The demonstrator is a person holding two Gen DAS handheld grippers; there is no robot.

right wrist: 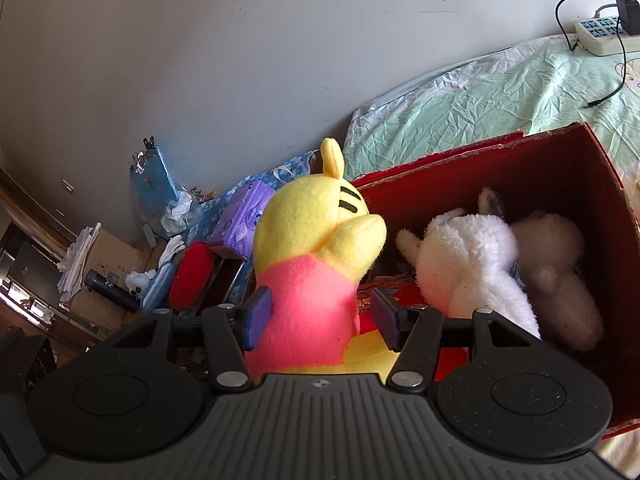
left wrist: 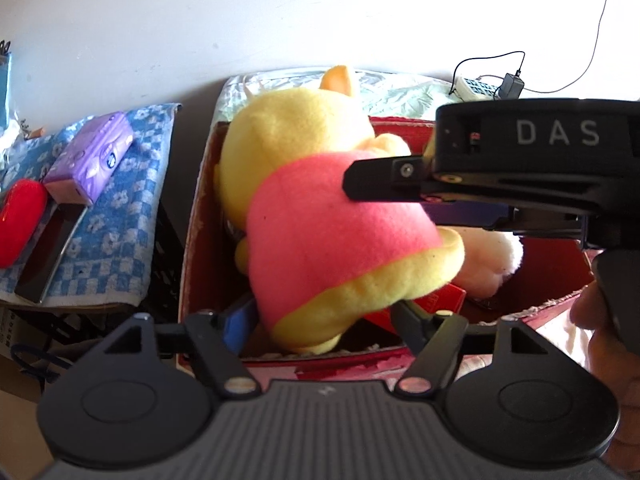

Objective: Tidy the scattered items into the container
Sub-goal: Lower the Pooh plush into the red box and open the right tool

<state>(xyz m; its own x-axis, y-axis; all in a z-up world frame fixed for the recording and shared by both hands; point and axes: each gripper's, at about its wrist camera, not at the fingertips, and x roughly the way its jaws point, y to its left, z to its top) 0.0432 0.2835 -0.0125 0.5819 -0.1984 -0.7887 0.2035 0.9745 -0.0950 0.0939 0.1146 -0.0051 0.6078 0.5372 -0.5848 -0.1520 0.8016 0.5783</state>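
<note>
**Right wrist view: bear over the box**

My right tongs [right wrist: 318, 318] clamp the yellow bear [right wrist: 316, 248] by its pink shirt, above the red box [right wrist: 592, 208]. Left tongs [left wrist: 324, 326] bracket its bottom; grip unclear. I'd lower it left of the white plush [right wrist: 476, 268], then release. "DAS" reads on the right tongs.

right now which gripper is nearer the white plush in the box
Right. The right gripper straddles the yellow plush directly beside the white plush; the left gripper straddles the yellow plush's bottom, farther from it.
</note>
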